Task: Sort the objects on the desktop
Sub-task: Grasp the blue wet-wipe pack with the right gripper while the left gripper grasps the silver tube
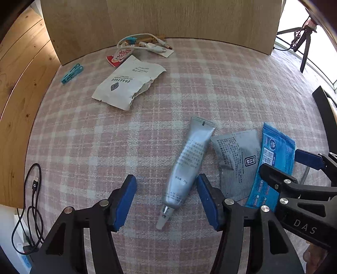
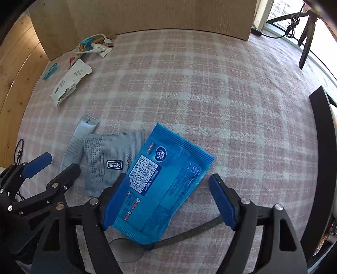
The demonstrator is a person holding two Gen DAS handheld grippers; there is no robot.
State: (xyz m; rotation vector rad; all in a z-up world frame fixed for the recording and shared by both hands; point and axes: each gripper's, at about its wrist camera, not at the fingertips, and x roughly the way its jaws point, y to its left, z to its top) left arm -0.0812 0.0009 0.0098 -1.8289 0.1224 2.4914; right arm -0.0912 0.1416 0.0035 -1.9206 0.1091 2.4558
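A silver tube (image 1: 189, 160) lies on the pink plaid cloth (image 1: 105, 147), its cap end nearest the camera. My left gripper (image 1: 166, 200) is open and straddles the tube's lower part; neither blue pad presses on it. Right of the tube are a grey sachet (image 1: 238, 160) and a blue wipes pack (image 1: 273, 156). In the right wrist view my right gripper (image 2: 168, 200) stands wide open around the blue wipes pack (image 2: 168, 179); the left pad sits at the pack's edge, the right pad is apart from it. The grey sachet (image 2: 111, 160) and the left gripper (image 2: 52, 168) lie to its left.
At the far left are a torn white packet (image 1: 128, 84), a teal clip (image 1: 71, 73), a red-and-white tube (image 1: 120, 55) and white cables (image 1: 145, 44). A wooden board (image 1: 160, 19) backs the table. A black cable (image 1: 33, 189) hangs at the left edge. A dark strap (image 2: 189, 231) lies under the pack.
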